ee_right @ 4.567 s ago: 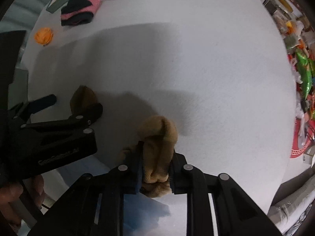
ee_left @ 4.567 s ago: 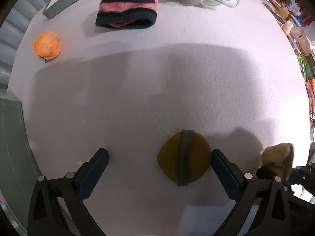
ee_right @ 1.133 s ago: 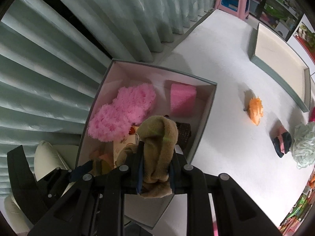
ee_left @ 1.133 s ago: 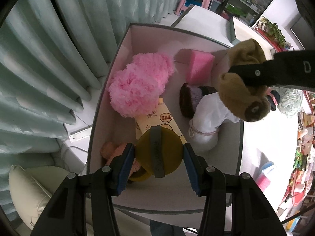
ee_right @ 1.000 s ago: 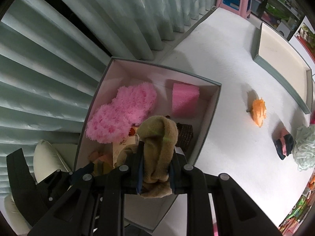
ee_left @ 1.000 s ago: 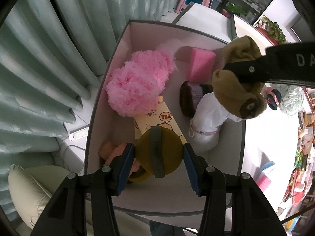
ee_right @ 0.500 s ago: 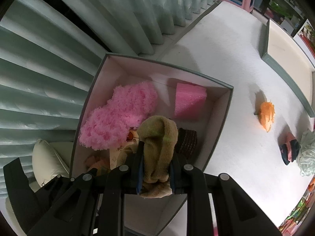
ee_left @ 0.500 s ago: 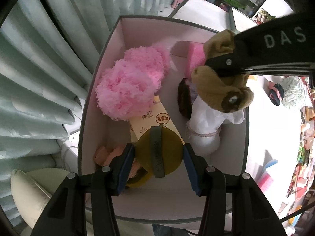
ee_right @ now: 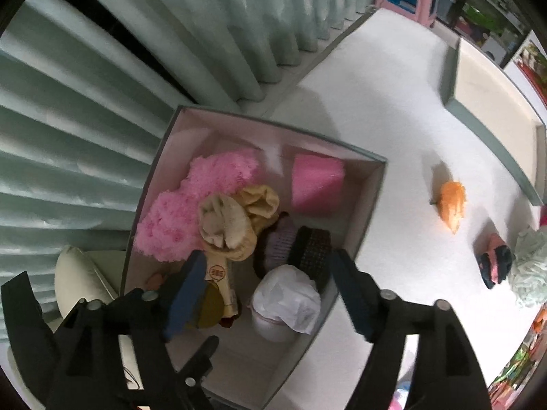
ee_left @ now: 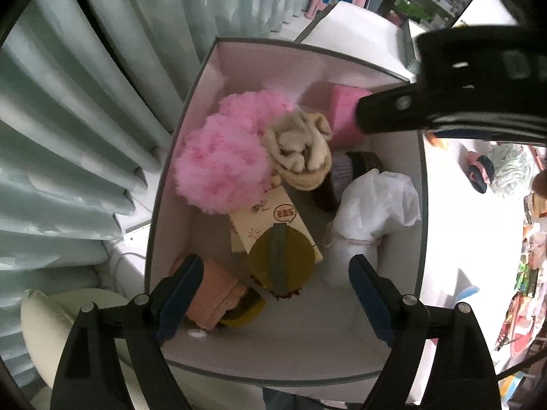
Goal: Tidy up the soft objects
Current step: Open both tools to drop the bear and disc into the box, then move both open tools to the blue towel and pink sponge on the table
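Both grippers hang over a grey box (ee_left: 177, 130) with a white inside. My left gripper (ee_left: 275, 294) is opening. The round yellow pad with a grey strap (ee_left: 280, 259) lies loose below its spread jaws, on a printed carton (ee_left: 270, 218); neither finger touches it. My right gripper (ee_right: 270, 294) is opening too, with nothing in it. The tan sock bundle (ee_right: 232, 225) rests in the box against a pink fluffy ball (ee_right: 191, 212). On the white table lie an orange flower (ee_right: 453, 205), a navy and pink beanie (ee_right: 495, 263) and a mint cloth (ee_right: 530, 266).
The box also holds a pink sponge block (ee_left: 345, 116), a dark knit piece (ee_right: 301, 246), a tied white bag (ee_left: 372, 212) and a peach knit item (ee_left: 215, 294). Pale curtains (ee_right: 102, 68) hang behind it. A shallow grey tray (ee_right: 495, 78) stands at the table's far end.
Both grippers went from shut to open. The yellow pad fell from the left jaws onto the carton. The tan sock dropped out of the right jaws and landed beside the pink ball.
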Available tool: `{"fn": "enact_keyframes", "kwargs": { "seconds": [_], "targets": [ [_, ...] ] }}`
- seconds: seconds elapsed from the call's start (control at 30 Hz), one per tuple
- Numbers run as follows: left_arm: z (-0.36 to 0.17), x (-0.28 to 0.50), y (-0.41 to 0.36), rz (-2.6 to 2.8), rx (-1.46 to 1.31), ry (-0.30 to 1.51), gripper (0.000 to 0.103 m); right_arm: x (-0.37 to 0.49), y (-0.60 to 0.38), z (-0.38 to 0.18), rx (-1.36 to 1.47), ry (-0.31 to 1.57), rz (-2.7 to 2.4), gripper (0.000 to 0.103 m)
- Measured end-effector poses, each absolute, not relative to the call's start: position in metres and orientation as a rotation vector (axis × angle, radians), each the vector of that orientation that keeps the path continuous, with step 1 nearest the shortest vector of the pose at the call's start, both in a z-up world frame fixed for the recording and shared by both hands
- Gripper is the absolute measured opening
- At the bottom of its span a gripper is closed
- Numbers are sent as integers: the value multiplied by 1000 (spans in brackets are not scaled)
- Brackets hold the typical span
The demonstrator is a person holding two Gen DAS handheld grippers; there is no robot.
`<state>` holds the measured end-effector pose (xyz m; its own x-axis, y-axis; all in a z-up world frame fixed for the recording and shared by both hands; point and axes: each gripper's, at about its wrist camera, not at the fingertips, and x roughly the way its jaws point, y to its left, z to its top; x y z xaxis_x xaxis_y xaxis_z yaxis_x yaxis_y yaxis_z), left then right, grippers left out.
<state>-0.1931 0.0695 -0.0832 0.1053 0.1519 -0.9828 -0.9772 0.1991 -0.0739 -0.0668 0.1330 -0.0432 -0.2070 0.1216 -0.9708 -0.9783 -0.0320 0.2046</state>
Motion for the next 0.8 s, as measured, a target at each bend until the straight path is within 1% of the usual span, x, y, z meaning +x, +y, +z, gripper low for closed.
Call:
{"fn": "enact_keyframes", "kwargs": {
  "seconds": [0.07,0.1,0.13,0.17,0.47,0.8],
  "targets": [
    [-79,-191,70,1079,-972,1116,88,-58,129,-36,-998,1248,1423,83],
    [-77,-190,69,1081,-965,1115,94,-54,128,-33,-993,1242,1419,89],
    [-75,-190,69,1086,-956,1116,103,-47,124,-29,-982,1234,1410,98],
    [-73,-190,68,1094,-946,1111,103,-43,121,-27,-968,1236,1408,103],
    [-65,-177,62,1072,-931,1127,103,16,80,-22,-796,1329,1289,103],
    [-49,-128,34,933,-817,1189,103,70,14,-6,-768,1208,1153,103]
  ]
}}
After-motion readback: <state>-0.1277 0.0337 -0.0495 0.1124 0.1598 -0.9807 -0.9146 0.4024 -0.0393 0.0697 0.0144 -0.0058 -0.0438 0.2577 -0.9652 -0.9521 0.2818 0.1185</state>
